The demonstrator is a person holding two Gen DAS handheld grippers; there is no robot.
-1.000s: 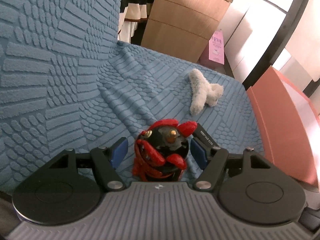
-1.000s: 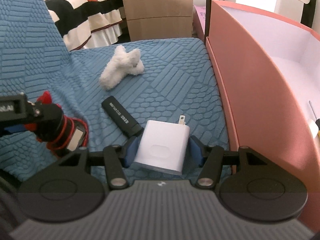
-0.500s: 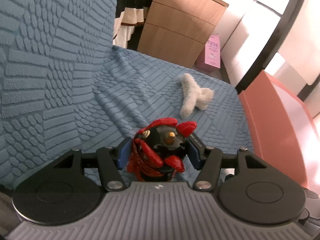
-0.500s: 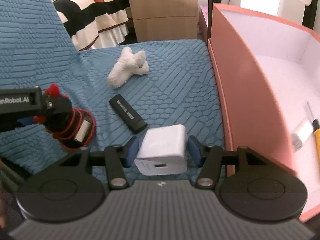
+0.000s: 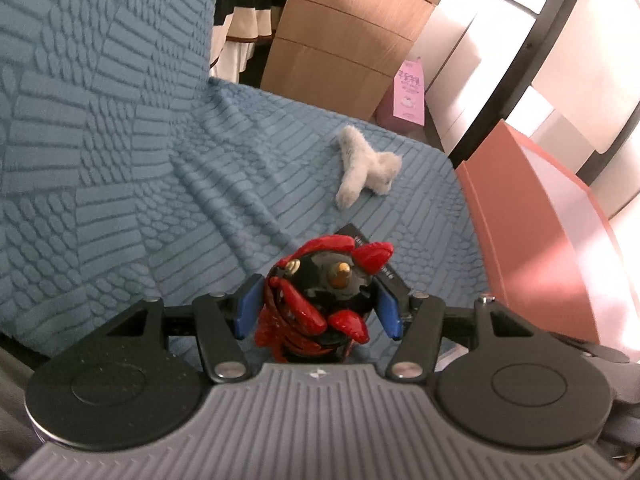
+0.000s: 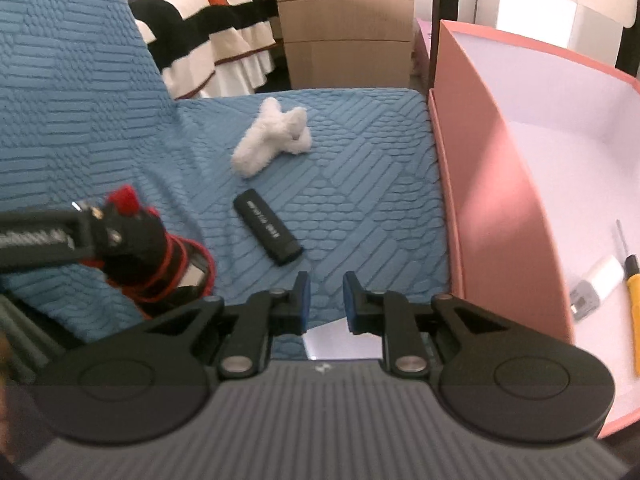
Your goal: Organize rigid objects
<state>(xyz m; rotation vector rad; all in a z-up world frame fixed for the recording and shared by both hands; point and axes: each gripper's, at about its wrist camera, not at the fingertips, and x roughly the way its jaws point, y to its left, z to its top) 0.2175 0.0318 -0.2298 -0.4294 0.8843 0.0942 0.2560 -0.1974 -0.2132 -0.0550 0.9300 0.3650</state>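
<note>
My left gripper (image 5: pixel 318 306) is shut on a black and red figurine (image 5: pixel 324 300) and holds it above the blue sofa seat (image 5: pixel 248 176); the figurine also shows in the right wrist view (image 6: pixel 140 252). My right gripper (image 6: pixel 326 300) has narrowed jaws with an empty gap between the pads; a white charger (image 6: pixel 340 342) shows only as a sliver low behind the fingers. A black USB stick (image 6: pixel 267 232) lies on the seat ahead. A pink box (image 6: pixel 500 184) stands at the right.
A white plush toy (image 6: pixel 274 136) lies farther back on the seat. Inside the pink box lie a small white adapter (image 6: pixel 598 284) and a yellow screwdriver (image 6: pixel 634 280). A wooden cabinet (image 5: pixel 344 36) and striped bedding (image 6: pixel 208 28) stand beyond the sofa.
My left gripper closed on the figurine and lifted it. The white charger slipped from between my right pads, which moved closer together; the right gripper rose and shifted toward the box.
</note>
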